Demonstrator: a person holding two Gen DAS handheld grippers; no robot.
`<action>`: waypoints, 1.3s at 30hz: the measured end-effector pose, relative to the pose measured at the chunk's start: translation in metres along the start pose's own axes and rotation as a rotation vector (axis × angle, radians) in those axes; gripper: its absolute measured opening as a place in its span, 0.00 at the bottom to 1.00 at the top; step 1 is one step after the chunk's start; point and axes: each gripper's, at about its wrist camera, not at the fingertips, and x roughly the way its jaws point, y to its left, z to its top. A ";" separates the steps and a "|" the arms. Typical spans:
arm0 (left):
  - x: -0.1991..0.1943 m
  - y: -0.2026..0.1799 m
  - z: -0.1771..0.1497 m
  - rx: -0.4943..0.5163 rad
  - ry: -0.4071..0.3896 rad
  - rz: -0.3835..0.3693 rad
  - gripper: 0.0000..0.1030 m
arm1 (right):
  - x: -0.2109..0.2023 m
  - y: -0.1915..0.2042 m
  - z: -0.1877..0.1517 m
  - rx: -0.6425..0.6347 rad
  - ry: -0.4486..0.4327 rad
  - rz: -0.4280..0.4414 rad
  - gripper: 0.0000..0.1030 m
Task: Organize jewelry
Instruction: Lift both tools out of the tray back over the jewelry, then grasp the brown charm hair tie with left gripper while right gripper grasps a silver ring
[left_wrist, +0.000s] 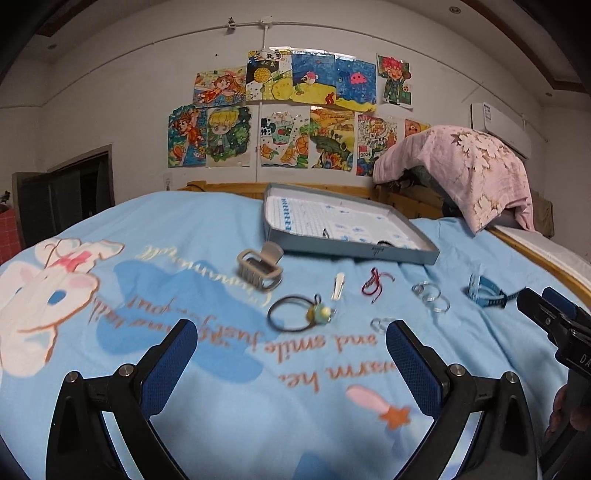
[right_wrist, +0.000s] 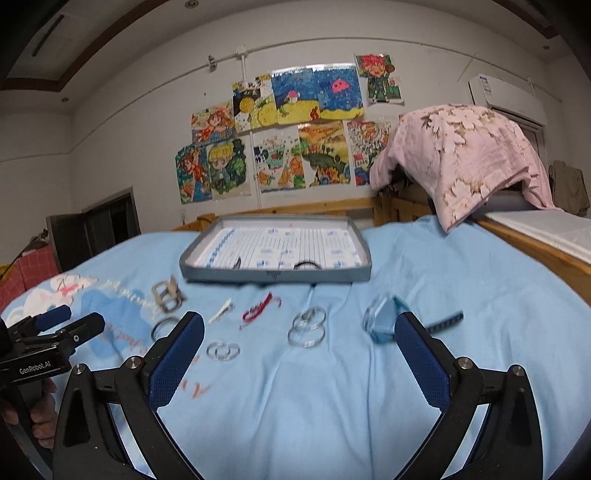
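A: Left claw (left_wrist: 291, 354)?
B: Spread wide, nothing between its blue pads, hovering over the blue bed cover (left_wrist: 229, 424). Just ahead of it lies a black hair tie (left_wrist: 291, 312) with a yellow-green charm, and a small clear ring pair (left_wrist: 382, 324) sits beside the tip of one finger.

A: Right claw (right_wrist: 300, 347)?
B: Also spread wide and holding nothing, over the same cover. Between its fingers lie three linked silver rings (right_wrist: 306, 326); a blue watch (right_wrist: 384, 323) lies just beside one finger, its strap passing behind that finger.

A: Items farther out?
B: One beige hair claw clip (left_wrist: 260, 269), one white flat hair clip (left_wrist: 338, 286), one dark red cord bracelet (left_wrist: 375, 284), all loose on the cover in a rough row.

A: Container?
B: One shallow grey box lid (right_wrist: 275, 275) with a printed white lining, at the far side of the bed beyond the row. A small dark clip (right_wrist: 237, 263) and a black band (right_wrist: 306, 263) lie inside near its front wall.

A: Surroundings?
B: Wooden bed rail (right_wrist: 295, 206), pink floral cloth (right_wrist: 465, 155) draped at the far corner, children's drawings (right_wrist: 280, 136) on the white wall, an air conditioner (right_wrist: 506, 92).
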 end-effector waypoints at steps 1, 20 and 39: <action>-0.001 0.001 -0.002 0.000 0.001 0.000 1.00 | -0.001 0.001 -0.003 0.000 0.005 -0.002 0.99; -0.011 0.006 -0.018 -0.010 -0.020 0.006 1.00 | 0.002 0.012 -0.026 -0.033 0.042 -0.024 0.98; 0.006 0.012 -0.005 -0.041 0.026 0.018 1.00 | -0.002 0.013 -0.016 -0.030 -0.009 -0.028 0.98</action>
